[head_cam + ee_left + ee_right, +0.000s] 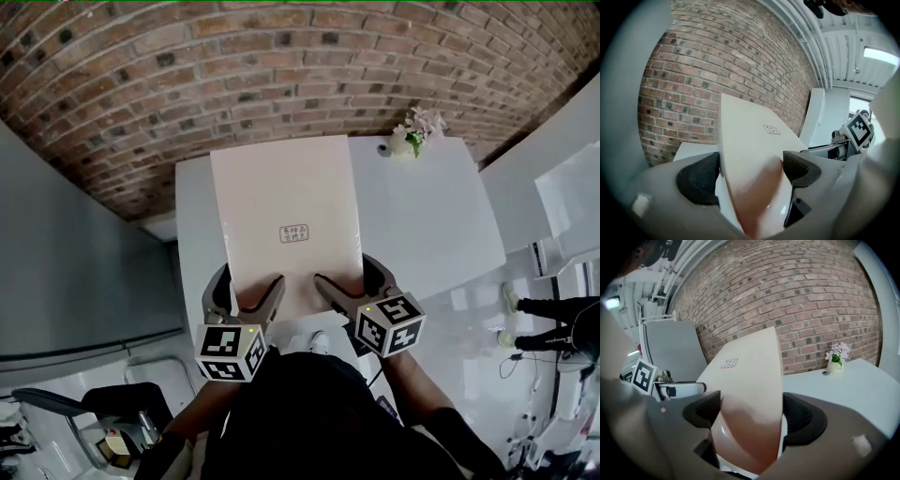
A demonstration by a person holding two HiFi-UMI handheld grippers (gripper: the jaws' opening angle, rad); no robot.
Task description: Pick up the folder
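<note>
— Over the white table (422, 220), where is the flat cream paper folder (286, 211)?
— Tilted; the left gripper (246, 287) and the right gripper (353, 279) are each closed on its near edge, one at each corner.

The grey left gripper (251, 292) and right gripper (351, 281) have black ribbed pads (699, 178) and black-and-white marker cubes (230, 352); the person wears a black top (309, 417).

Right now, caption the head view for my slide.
Left gripper and right gripper grip the folder by its near edge over the white table.
</note>
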